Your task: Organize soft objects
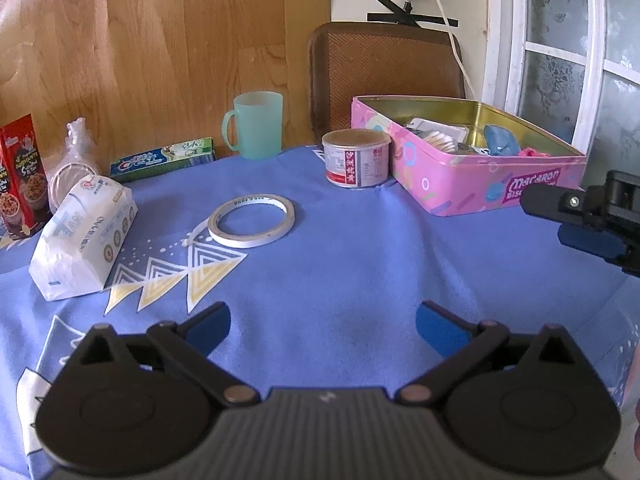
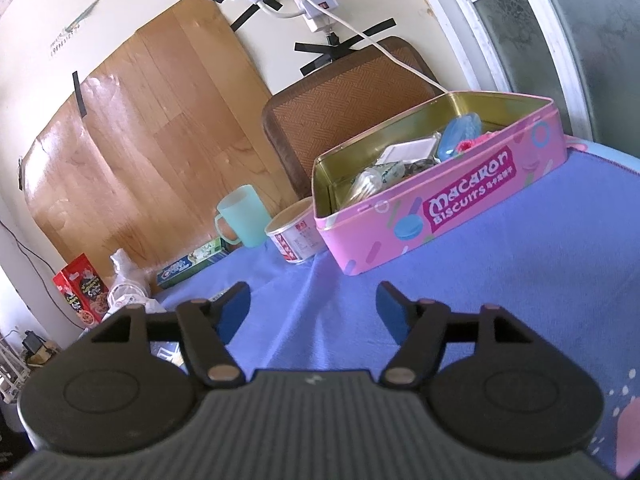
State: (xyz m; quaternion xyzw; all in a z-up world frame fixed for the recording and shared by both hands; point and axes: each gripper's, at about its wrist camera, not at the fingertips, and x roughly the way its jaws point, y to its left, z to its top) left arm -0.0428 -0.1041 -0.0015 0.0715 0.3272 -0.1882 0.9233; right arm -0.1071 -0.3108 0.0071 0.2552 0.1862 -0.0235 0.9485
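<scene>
A roll of white tape (image 1: 251, 220) lies flat on the blue tablecloth (image 1: 340, 264), with a loose end trailing toward its left; beyond the tape, at the table's far edge, a mint-green mug (image 1: 256, 125) stands upright with its handle to the left; just left of the mug a Crest toothpaste box (image 1: 162, 159) lies on its long side; right of the mug, behind the tape, stands a short round tin with a red label (image 1: 356, 158); far left of the tape a red cereal box (image 1: 18, 178) stands upright; behind the mug are a wooden board (image 1: 160, 40) and a brown woven chair back (image 1: 384, 68).
</scene>
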